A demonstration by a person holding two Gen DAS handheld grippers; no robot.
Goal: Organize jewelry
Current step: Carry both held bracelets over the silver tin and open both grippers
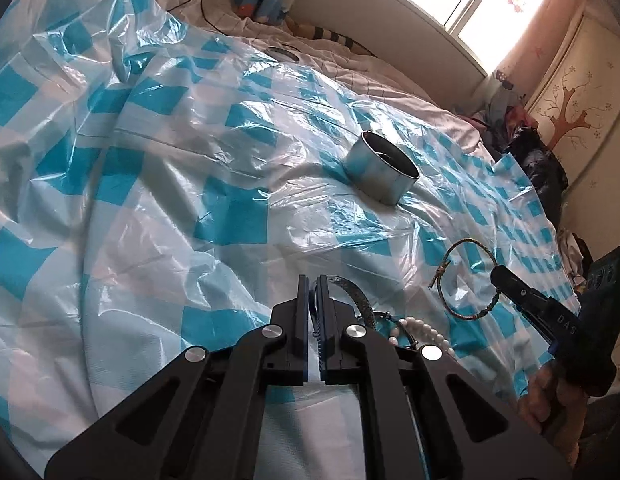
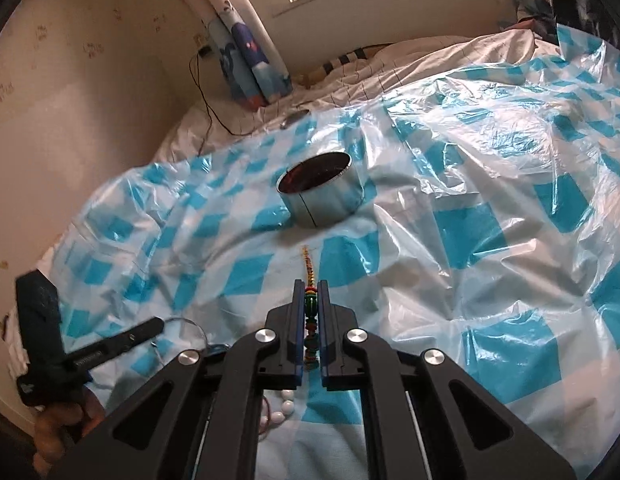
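A round silver tin point(image 1: 381, 172) with a dark inside stands open on the blue-and-white checked plastic sheet; it also shows in the right wrist view point(image 2: 318, 188). My left gripper point(image 1: 313, 282) is shut on a dark glittery band point(image 1: 356, 298) that curves off to its right. A white pearl bracelet point(image 1: 424, 334) lies beside it. My right gripper point(image 2: 310, 286) is shut on a braided bracelet with coloured beads point(image 2: 310, 304), held above the sheet short of the tin. The same bracelet shows as a loop in the left wrist view point(image 1: 468, 276).
The crinkled plastic sheet point(image 2: 490, 216) covers a bed with a white quilt point(image 1: 390, 76). A wall runs along the left in the right wrist view. A black cable point(image 2: 207, 108) and a blue printed curtain point(image 2: 249, 64) are at the far end. Pearl beads point(image 2: 283, 410) lie under my right gripper.
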